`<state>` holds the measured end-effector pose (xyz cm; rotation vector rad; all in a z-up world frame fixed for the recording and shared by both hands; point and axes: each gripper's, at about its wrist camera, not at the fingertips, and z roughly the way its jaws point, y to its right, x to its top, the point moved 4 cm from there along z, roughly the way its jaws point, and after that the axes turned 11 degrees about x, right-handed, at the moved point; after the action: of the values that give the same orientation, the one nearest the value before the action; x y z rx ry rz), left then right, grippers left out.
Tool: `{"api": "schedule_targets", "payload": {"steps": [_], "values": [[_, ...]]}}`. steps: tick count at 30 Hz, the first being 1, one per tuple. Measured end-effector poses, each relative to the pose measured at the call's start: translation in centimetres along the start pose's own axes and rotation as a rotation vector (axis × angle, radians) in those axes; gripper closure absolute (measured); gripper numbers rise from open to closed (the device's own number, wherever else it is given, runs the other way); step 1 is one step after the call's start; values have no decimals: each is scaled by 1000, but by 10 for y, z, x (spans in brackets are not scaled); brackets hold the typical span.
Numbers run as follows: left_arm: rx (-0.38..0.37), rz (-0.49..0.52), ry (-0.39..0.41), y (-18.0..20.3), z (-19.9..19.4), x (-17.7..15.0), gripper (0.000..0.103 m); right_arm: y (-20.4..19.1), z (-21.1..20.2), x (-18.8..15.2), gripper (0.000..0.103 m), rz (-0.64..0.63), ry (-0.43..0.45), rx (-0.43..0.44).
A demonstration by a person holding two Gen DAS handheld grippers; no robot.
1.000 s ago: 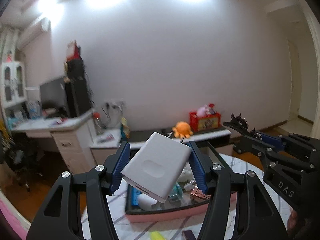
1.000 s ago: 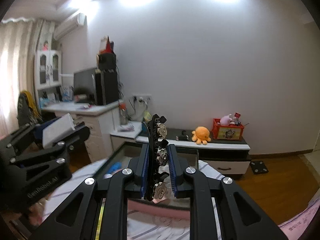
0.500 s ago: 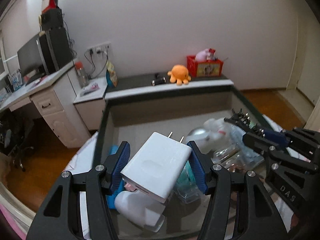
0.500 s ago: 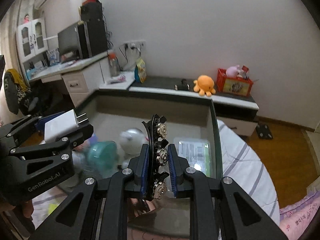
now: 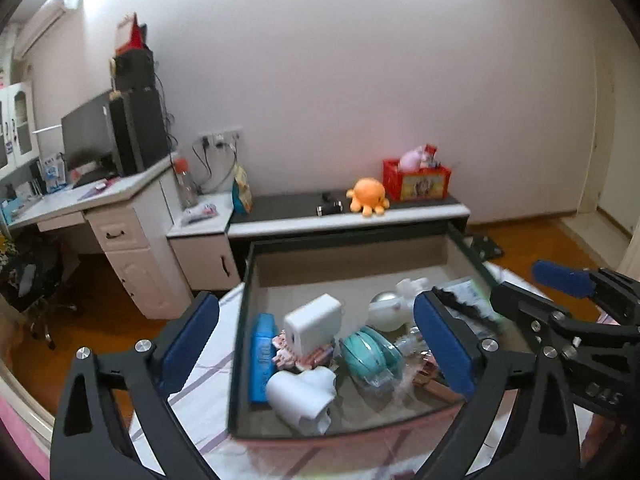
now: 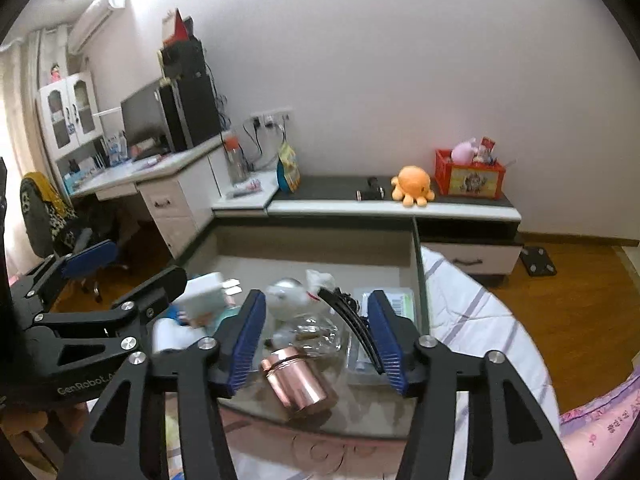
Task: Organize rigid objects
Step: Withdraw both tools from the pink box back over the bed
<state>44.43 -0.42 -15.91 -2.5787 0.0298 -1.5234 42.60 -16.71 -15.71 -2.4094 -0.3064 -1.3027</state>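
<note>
A white charger [image 5: 314, 322] lies tilted on the pile inside the dark-rimmed box [image 5: 239, 344]. It is free of my left gripper [image 5: 318, 344], whose jaws are opening wide above it with nothing pressed between them. The charger [image 6: 204, 296] shows blurred in the right wrist view, beside the left gripper [image 6: 124, 272]. My right gripper [image 6: 316, 342] is opening too. The black hair clip [image 6: 356, 320] hangs loose along its right pad, over the box [image 6: 418, 272]. In the left wrist view the clip [image 5: 464, 308] is a blur beside the right gripper [image 5: 536, 292].
The box holds a copper canister [image 6: 300, 384], a teal case [image 5: 372, 354], a blue pack [image 5: 262, 356], a white bottle [image 5: 300, 396] and a white round toy [image 5: 390, 312]. It rests on a striped sheet [image 6: 472, 320]. A desk and a low cabinet [image 5: 348, 216] stand behind.
Both grippers came down over the box and their jaws spread. The charger left the left pads and dropped onto the pile. The hair clip is no longer clamped by the right pads.
</note>
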Motion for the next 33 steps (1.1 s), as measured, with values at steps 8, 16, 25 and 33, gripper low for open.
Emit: {"api": "schedule_targets", "payload": {"steps": [8, 16, 25, 33], "values": [[-6, -71, 133, -26, -104, 2, 0, -44, -91, 2, 12, -70, 143, 4], [31, -76, 266, -34, -203, -19, 0, -86, -169, -17, 0, -137, 272, -19], [82, -113, 356, -36, -274, -48, 0, -110, -230, -51, 0, -132, 384, -76], [104, -124, 430, -34, -308, -60, 0, -121, -258, -70, 0, -140, 437, -96]]}}
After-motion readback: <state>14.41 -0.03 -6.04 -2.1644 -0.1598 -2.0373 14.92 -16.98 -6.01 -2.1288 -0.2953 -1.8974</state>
